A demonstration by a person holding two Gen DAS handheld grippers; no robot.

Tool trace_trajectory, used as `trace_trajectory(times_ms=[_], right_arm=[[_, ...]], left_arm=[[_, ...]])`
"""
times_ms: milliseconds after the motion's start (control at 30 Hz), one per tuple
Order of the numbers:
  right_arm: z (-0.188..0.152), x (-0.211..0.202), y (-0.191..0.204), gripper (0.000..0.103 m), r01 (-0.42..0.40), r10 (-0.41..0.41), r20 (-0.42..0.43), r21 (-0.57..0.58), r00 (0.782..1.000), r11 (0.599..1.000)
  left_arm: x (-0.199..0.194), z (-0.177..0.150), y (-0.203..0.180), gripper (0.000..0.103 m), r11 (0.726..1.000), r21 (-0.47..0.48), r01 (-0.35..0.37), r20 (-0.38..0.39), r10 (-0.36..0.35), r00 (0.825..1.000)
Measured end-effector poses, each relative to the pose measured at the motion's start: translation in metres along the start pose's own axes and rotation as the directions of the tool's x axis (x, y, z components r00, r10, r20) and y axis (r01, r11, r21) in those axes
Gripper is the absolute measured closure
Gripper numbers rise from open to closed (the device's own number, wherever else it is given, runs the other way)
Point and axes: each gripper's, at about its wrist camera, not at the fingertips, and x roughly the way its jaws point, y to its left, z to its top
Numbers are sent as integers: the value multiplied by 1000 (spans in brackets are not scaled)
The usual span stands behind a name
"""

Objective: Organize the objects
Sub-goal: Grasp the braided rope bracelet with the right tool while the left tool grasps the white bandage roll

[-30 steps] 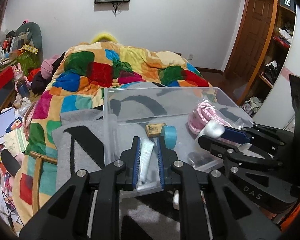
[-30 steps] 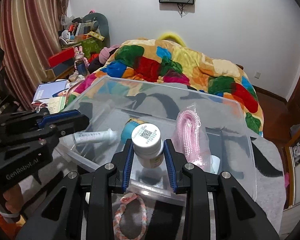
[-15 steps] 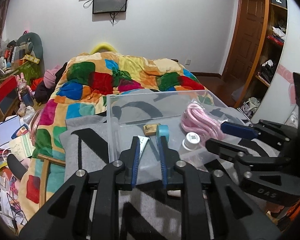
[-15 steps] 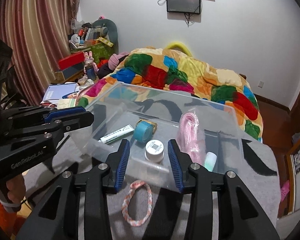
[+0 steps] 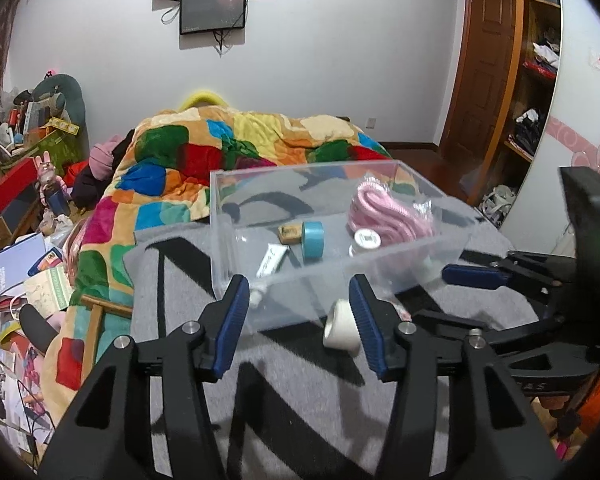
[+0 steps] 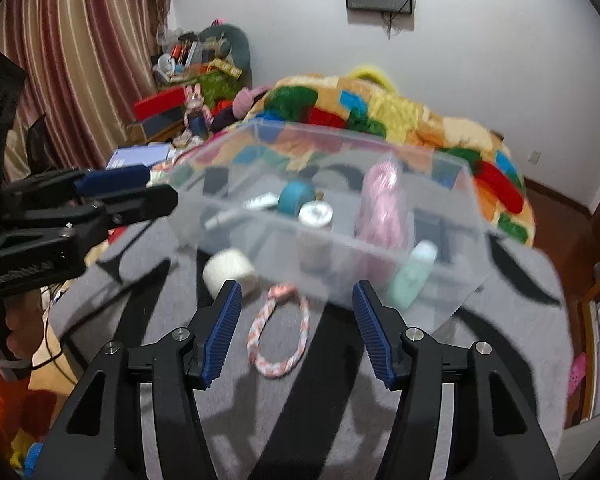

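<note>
A clear plastic bin (image 5: 380, 268) (image 6: 476, 216) stands on a grey and black cloth. It holds a white tube (image 5: 272, 260), a blue tape roll (image 5: 313, 240), a white-capped bottle (image 5: 366, 240) (image 6: 315, 216), a pink cord bundle (image 5: 384, 212) (image 6: 382, 204) and a pale green bottle (image 6: 414, 276). A cream roll (image 5: 340, 330) (image 6: 230, 272) and a pink braided loop (image 6: 278, 336) lie on the cloth in front of the bin. My left gripper (image 5: 296, 324) is open and empty, near the cream roll. My right gripper (image 6: 298, 332) is open and empty, above the loop.
A bed with a multicoloured blanket (image 5: 236, 152) lies behind the bin. Books, papers and toys clutter the floor at the left (image 5: 24, 268). A wooden door and shelves (image 5: 532, 92) stand at the right. Striped curtains (image 6: 80, 60) hang at the left in the right wrist view.
Both grippers released their items into the bin, the left the white tube and the right the white-capped bottle. Both then opened wide and pulled back toward me.
</note>
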Motion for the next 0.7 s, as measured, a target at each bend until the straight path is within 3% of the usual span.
trace_trajectory(times_ms=[433, 633, 700], right_arm=[[-2, 60, 4, 51, -4, -3, -184, -36, 983, 999], [-4, 56, 10, 89, 1, -13, -168, -71, 986, 997], [-6, 53, 8, 93, 3, -13, -163, -59, 987, 998]], left_arm=[[21, -29, 0, 51, 1000, -11, 25, -100, -26, 995], [27, -29, -8, 51, 998, -5, 55, -113, -55, 992], [30, -28, -11, 51, 998, -3, 68, -118, -68, 991]])
